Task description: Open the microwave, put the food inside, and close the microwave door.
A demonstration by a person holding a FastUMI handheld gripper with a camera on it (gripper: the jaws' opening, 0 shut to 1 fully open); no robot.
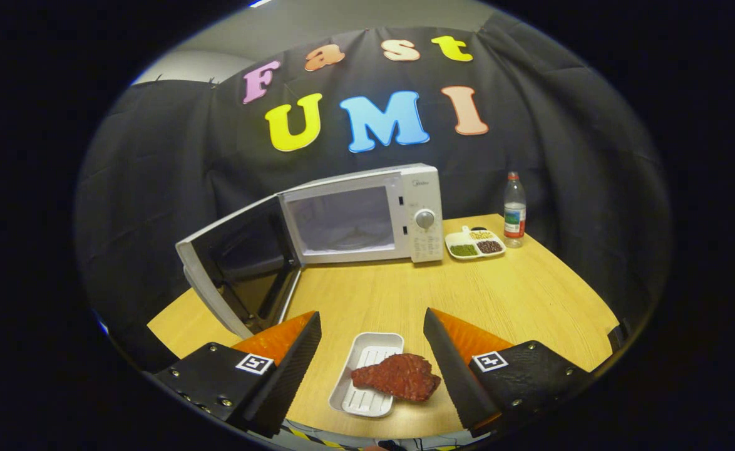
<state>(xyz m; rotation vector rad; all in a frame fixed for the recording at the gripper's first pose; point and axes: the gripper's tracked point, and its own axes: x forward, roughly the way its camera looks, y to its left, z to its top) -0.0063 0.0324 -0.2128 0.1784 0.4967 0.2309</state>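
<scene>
A white microwave [367, 216] stands at the back of the wooden table [518, 294], its door [242, 263] swung wide open to the left and its cavity bare. A white ridged tray [367, 373] lies near the table's front edge with a dark red slab of meat [399, 377] resting across its right side and partly off it. My gripper [372, 326] hovers above the tray, open, with the tray and meat between the fingers and neither finger touching them.
To the right of the microwave sits a white divided dish [475, 244] holding green, yellow and dark bits. A clear plastic bottle [514, 212] stands upright just behind it. The open door juts out over the table's left side.
</scene>
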